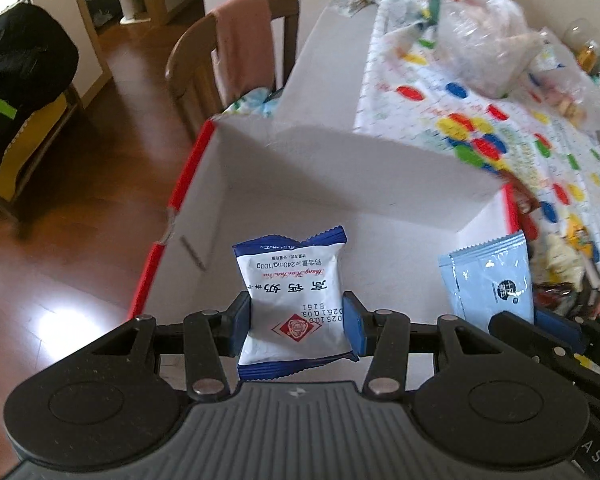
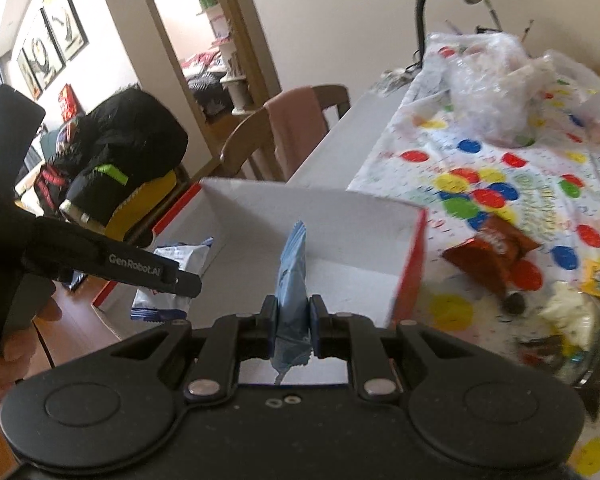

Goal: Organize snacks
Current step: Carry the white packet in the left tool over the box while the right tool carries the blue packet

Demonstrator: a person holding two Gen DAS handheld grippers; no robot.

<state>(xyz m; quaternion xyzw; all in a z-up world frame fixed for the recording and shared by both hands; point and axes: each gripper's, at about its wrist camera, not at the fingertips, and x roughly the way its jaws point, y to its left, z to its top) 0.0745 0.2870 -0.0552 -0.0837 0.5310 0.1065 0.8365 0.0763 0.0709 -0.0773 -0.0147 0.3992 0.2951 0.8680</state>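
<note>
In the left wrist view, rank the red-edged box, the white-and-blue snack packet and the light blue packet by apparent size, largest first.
1. Red-edged box, by far the largest.
2. White-and-blue snack packet.
3. Light blue packet, though the right gripper hides its lower part, so ranks two and three are unsure.

A white snack packet with dark blue edges (image 1: 295,300) is held upright above the open white box with red outer walls (image 1: 283,160). Just beside it, a light blue sachet (image 2: 291,276) stands edge-on over the same box. A red-brown snack bag (image 2: 492,252) lies flat on the spotted surface near the box.
</note>
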